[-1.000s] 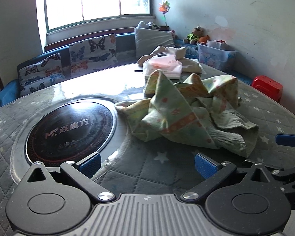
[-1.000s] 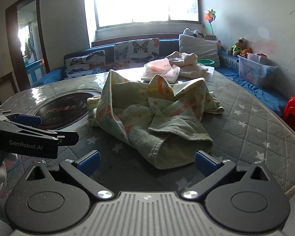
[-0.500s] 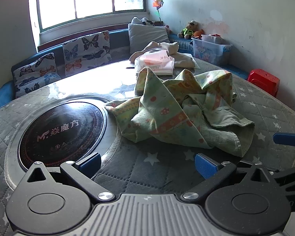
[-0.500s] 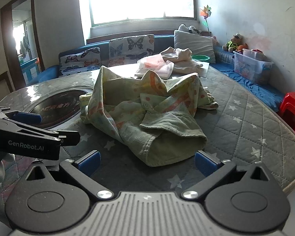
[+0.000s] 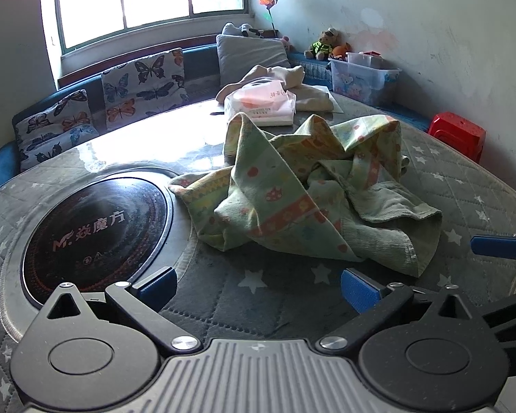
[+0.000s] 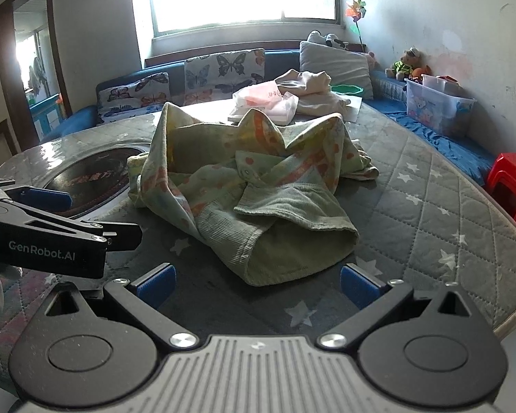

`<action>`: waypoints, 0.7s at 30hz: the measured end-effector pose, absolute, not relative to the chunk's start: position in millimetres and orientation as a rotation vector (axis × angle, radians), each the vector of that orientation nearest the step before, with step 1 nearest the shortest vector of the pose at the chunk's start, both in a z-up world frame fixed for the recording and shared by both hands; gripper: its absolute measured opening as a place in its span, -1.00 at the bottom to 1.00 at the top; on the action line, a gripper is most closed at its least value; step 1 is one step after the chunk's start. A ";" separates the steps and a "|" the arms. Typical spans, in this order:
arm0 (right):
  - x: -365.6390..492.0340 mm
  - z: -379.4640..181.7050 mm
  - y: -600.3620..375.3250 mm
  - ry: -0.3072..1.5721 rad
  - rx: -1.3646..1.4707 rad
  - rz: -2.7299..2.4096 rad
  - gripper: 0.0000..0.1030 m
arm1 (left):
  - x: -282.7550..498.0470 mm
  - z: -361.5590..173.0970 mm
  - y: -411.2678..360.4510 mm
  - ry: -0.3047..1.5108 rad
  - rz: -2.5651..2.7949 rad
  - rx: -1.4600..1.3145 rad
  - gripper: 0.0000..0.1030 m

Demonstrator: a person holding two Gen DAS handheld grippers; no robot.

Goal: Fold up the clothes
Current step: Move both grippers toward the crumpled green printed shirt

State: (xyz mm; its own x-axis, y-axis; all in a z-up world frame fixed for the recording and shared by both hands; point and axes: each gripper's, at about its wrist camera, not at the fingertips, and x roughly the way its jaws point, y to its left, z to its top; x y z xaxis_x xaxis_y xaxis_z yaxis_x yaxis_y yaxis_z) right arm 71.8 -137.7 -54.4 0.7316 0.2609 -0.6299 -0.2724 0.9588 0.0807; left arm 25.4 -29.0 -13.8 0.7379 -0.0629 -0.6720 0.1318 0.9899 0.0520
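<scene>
the left gripper (image 5: 256,285) hangs with jaws spread and empty beside the round cooktop (image 5: 96,230). ahead, the crumpled green garment (image 5: 292,199) lies mid-table: soft, light, likely to sag, so its ribbed hem (image 6: 292,251) looks the best hold. the right gripper (image 6: 256,284) is likewise wide and empty.

A round table under a grey quilted star-print cover (image 5: 464,186) carried a black circular induction hob (image 5: 96,227), with a pink plastic bag (image 5: 261,103) and a crumpled beige garment (image 5: 292,79) farther back. Beyond stood butterfly-print cushions (image 5: 144,86), a clear plastic storage box (image 5: 361,79) and a red plastic stool (image 5: 457,134) — all along the wall.
</scene>
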 end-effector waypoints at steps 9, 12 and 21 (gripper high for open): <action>76.7 -59.8 -142.6 0.716 -0.008 0.295 1.00 | 32.2 -14.9 -36.6 0.752 -0.107 0.106 1.00; 79.2 -60.5 -144.3 0.722 -0.006 0.294 1.00 | 35.6 -15.3 -37.6 0.759 -0.105 0.104 1.00; 85.5 -62.0 -146.9 0.731 -0.006 0.294 1.00 | 44.1 -16.9 -41.3 0.774 -0.109 0.099 1.00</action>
State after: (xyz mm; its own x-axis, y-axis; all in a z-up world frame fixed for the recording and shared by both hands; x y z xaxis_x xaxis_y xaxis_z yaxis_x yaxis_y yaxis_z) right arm 85.5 -146.9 -62.0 0.7051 0.2621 -0.6589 -0.2663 0.9590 0.0965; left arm 44.1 -41.3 -16.9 0.7099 -0.0615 -0.7016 0.1343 0.9897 0.0491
